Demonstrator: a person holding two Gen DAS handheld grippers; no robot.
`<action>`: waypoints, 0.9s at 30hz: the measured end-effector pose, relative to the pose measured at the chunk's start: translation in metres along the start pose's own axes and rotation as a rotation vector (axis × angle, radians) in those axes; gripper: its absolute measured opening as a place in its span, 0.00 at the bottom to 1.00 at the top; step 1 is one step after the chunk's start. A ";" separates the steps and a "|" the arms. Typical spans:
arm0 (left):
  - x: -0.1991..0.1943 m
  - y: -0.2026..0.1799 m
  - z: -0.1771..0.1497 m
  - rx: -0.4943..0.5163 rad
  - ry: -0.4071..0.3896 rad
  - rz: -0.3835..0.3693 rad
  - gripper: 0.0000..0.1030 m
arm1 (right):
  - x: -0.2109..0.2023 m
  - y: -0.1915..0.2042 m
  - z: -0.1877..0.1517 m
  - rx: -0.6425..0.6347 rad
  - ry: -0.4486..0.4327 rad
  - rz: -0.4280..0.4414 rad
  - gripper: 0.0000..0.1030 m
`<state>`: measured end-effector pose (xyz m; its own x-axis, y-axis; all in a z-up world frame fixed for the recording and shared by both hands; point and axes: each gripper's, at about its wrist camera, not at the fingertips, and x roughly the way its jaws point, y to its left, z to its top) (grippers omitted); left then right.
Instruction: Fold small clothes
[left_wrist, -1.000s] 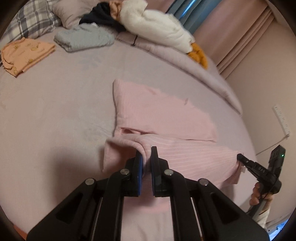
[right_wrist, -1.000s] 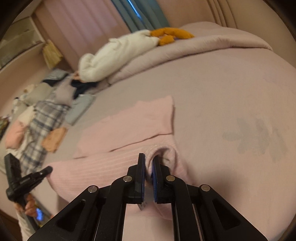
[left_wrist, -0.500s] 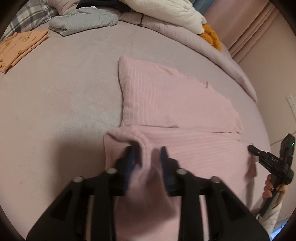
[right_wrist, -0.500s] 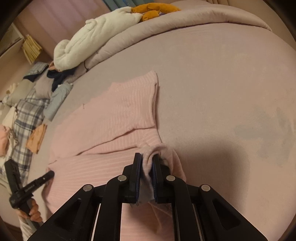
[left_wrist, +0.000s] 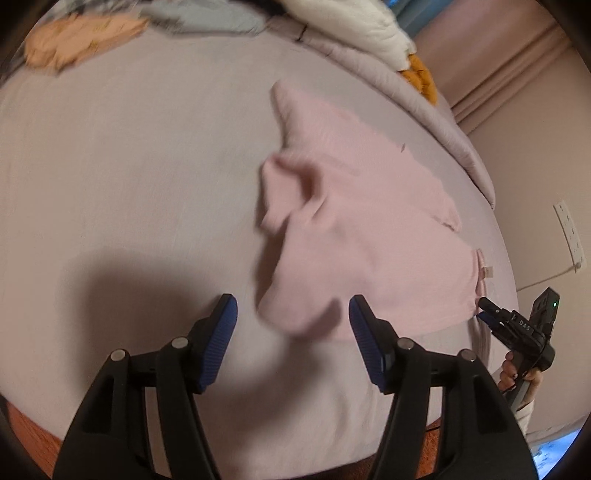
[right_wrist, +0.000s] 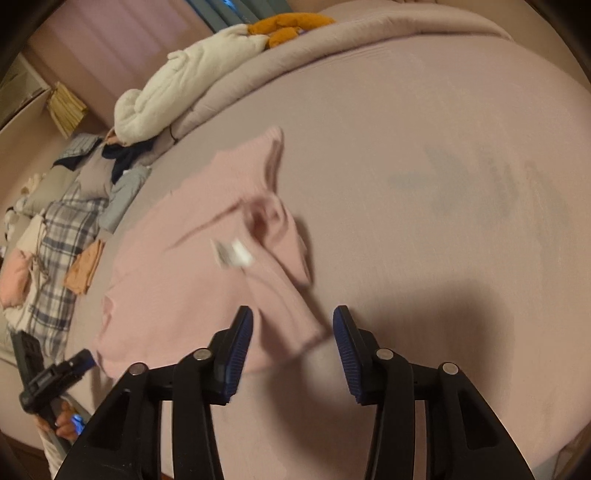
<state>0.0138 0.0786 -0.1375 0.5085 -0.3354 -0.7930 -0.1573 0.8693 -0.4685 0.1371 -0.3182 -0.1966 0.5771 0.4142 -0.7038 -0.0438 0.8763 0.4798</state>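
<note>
A pink ribbed garment (left_wrist: 354, 221) lies folded over on the mauve bed (left_wrist: 129, 166), its near edge rumpled. It also shows in the right wrist view (right_wrist: 207, 258), with a white label (right_wrist: 232, 254) exposed on top. My left gripper (left_wrist: 293, 332) is open and empty, just short of the garment's near left corner. My right gripper (right_wrist: 293, 332) is open and empty, its jaws either side of the garment's near right corner, not touching. The right gripper also shows at the far right of the left wrist view (left_wrist: 517, 325), and the left gripper at the lower left of the right wrist view (right_wrist: 55, 376).
An orange garment (left_wrist: 81, 37) and a grey-blue folded one (left_wrist: 207, 18) lie at the back of the bed. A white duvet (right_wrist: 192, 88), a mustard cloth (right_wrist: 284, 27) and a checked pillow (right_wrist: 59, 240) lie along the back and left side. A wall is on the right (left_wrist: 535, 147).
Both grippers carried the near edge forward over the garment, then opened and let it go. The cloth has dropped onto the lower layer. Both grippers have pulled back slightly.
</note>
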 end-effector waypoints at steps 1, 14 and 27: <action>0.000 0.001 -0.003 -0.008 -0.001 -0.008 0.60 | 0.003 -0.004 -0.003 0.023 0.003 0.010 0.44; 0.013 -0.011 -0.008 0.003 -0.011 -0.093 0.06 | -0.008 0.012 -0.010 -0.024 -0.071 0.059 0.07; -0.091 -0.059 0.010 0.067 -0.282 -0.124 0.02 | -0.082 0.049 0.001 -0.079 -0.286 0.151 0.06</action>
<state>-0.0148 0.0611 -0.0337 0.7364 -0.3344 -0.5881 -0.0280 0.8535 -0.5204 0.0884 -0.3093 -0.1146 0.7642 0.4647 -0.4473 -0.2028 0.8315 0.5172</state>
